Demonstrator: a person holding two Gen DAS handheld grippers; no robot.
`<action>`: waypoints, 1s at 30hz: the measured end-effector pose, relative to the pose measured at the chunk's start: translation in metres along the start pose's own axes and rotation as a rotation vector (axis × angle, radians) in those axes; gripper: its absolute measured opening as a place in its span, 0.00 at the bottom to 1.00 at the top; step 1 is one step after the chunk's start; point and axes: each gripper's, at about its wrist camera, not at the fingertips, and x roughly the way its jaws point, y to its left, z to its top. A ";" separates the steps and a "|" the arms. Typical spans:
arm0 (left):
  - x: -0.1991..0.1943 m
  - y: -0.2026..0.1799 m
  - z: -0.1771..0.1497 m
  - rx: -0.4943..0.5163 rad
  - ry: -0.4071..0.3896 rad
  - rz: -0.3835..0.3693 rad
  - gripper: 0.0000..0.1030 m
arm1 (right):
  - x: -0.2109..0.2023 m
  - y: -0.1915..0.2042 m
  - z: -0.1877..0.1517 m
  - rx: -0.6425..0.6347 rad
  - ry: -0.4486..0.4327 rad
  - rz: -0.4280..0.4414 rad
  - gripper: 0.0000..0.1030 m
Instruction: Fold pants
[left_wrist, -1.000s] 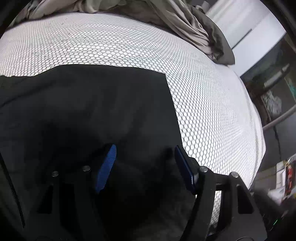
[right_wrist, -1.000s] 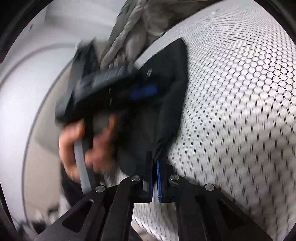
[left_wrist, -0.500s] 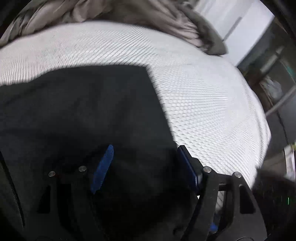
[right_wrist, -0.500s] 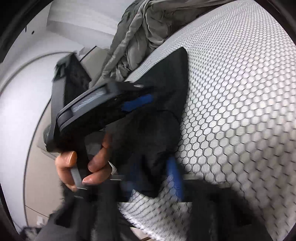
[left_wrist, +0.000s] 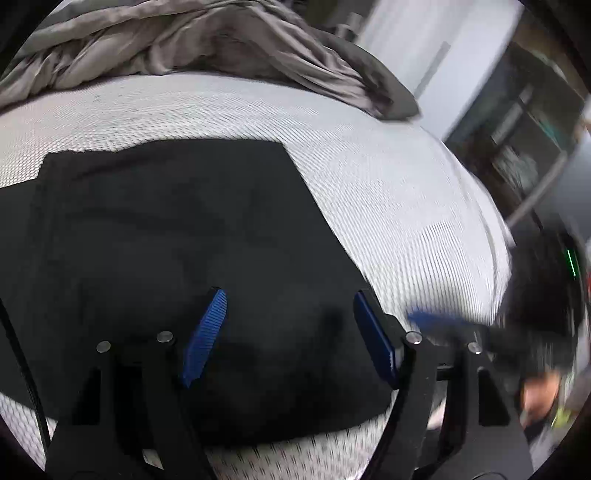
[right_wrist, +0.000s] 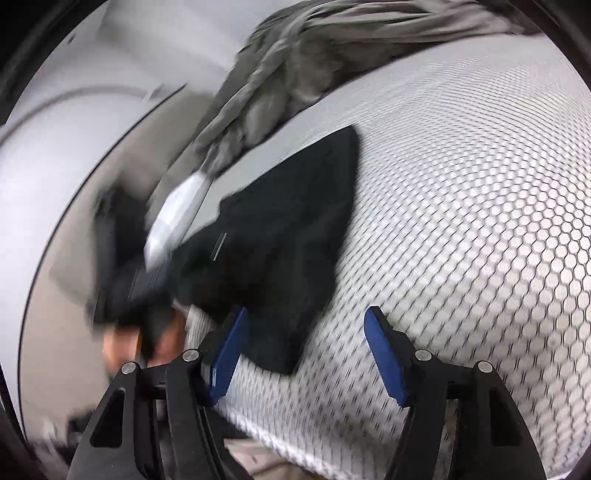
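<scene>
**On the mesh surface: folded black pants beneath two open grippers**

Across the left half of the left wrist view, black pants lying flat as a folded, roughly rectangular block on a white honeycomb-mesh surface. Far right corner of the block in the upper centre of the frame, near edge curving along the lower centre. Left gripper in the lower centre, blue pads spread wide, cloth visible in the gap and under both; contact between pads and fabric not discernible. Crumpled grey bedding along the top edge, well apart from the pants. Right gripper blurred at the right edge of the frame, beside the block's right edge.

In the right wrist view, pants filling the centre, tapering to a corner at lower centre. Right gripper at the bottom, jaws just opened wide, nothing clamped: left pad just beside the near corner of the cloth, right pad over bare mesh. Blurred left gripper with a hand under it at centre left, along the pants' left edge. Grey bedding at upper centre, near the far end of the pants.
</scene>
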 end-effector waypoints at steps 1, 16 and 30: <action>-0.001 -0.010 -0.013 0.062 0.015 0.006 0.68 | 0.004 -0.006 0.004 0.033 -0.007 -0.001 0.65; 0.039 -0.044 -0.054 0.245 0.092 0.168 0.77 | 0.111 0.018 0.033 -0.163 0.201 -0.156 0.42; 0.022 -0.032 -0.060 0.219 0.078 0.060 0.78 | 0.184 -0.020 0.174 -0.115 0.097 -0.309 0.35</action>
